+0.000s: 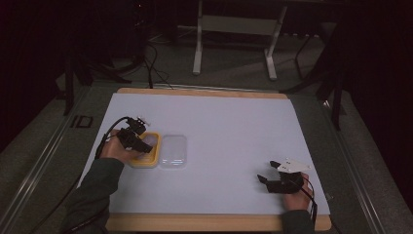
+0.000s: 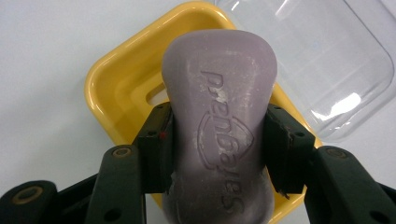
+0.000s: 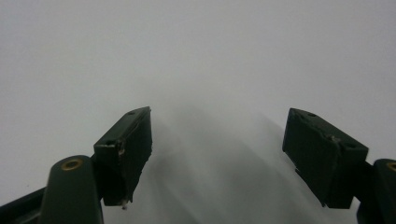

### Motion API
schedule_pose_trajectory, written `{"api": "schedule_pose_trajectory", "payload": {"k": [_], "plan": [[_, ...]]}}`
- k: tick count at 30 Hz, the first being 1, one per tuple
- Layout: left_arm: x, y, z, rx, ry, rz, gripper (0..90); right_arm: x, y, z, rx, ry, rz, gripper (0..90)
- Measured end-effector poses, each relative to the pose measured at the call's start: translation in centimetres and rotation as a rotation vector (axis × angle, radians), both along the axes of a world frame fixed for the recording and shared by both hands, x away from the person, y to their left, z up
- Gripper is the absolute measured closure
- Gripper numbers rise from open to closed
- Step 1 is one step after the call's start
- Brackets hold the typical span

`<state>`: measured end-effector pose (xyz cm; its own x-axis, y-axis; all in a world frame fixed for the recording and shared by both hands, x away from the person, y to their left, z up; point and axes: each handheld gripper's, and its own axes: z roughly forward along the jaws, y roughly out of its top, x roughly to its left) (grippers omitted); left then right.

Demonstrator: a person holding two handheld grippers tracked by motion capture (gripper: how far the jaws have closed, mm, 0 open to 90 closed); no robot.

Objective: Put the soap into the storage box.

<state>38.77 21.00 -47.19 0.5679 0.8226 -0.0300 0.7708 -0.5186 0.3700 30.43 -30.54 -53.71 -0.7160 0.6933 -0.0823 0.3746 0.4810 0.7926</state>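
We see the left tongs (image 2: pixel 217 140) clamped on a lilac bar of soap (image 2: pixel 219 116), held over a yellow soap dish (image 2: pixel 116 84) at the desk's (image 1: pixel 234 122) left. A clear lid (image 2: pixel 322 60) lies just beside the dish. The right tongs (image 3: pixel 217 154) rest spread apart, near right.

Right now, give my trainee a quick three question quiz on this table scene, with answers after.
1. True or false: the left gripper is shut on the purple soap bar.
2. What lies under the soap: A, the yellow dish; B, the clear lid; C, bare table?
3. Fill in: the right gripper is ____ over the white table surface.

Key: 1 true. 2 A. 3 open.
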Motion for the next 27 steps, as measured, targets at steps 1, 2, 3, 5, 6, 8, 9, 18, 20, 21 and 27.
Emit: {"api": "schedule_pose_trajectory", "payload": {"k": [1, 2, 3, 5, 6, 8, 9, 18, 20, 21, 27], "plan": [[0.0, 0.0, -0.1, 0.002, 0.001, 0.000, 49.6, 0.0, 0.0, 0.0, 0.000, 0.000, 0.000, 23.7], [0.1, -0.1, -0.1, 0.003, 0.001, 0.000, 49.6, 0.0, 0.0, 0.0, 0.000, 0.000, 0.000, 23.7], [0.1, -0.1, -0.2, 0.008, 0.002, -0.001, 49.6, 0.0, 0.0, 0.0, 0.000, 0.000, 0.000, 23.7], [0.2, -0.2, -0.4, 0.012, 0.003, 0.008, 49.6, 0.0, 0.0, 0.0, -0.001, 0.000, 0.000, 23.6], [0.2, -0.2, -0.4, 0.012, 0.005, 0.010, 49.6, 0.0, 0.0, 0.0, -0.001, 0.000, 0.000, 23.7], [0.2, -0.2, -0.5, 0.008, 0.007, 0.014, 49.6, 0.0, 0.0, 0.0, -0.001, 0.000, 0.000, 23.7], [0.3, -0.2, -0.7, 0.005, 0.012, 0.019, 49.6, 0.0, 0.0, 0.0, -0.001, 0.000, 0.000, 23.7], [0.4, -0.1, -1.1, -0.017, 0.011, 0.056, 49.5, 0.0, 0.0, 0.0, -0.003, -0.001, 0.001, 23.7], [0.5, 0.0, -1.2, -0.022, 0.012, 0.062, 49.5, 0.0, 0.0, 0.0, -0.002, -0.001, 0.001, 23.7], [0.5, 0.0, -1.3, -0.025, 0.014, 0.065, 49.5, 0.0, 0.0, 0.0, -0.002, 0.000, 0.001, 23.7], [0.6, 0.1, -1.5, -0.040, 0.013, 0.078, 49.5, 0.0, 0.0, 0.0, -0.002, -0.001, 0.001, 23.7]]}}
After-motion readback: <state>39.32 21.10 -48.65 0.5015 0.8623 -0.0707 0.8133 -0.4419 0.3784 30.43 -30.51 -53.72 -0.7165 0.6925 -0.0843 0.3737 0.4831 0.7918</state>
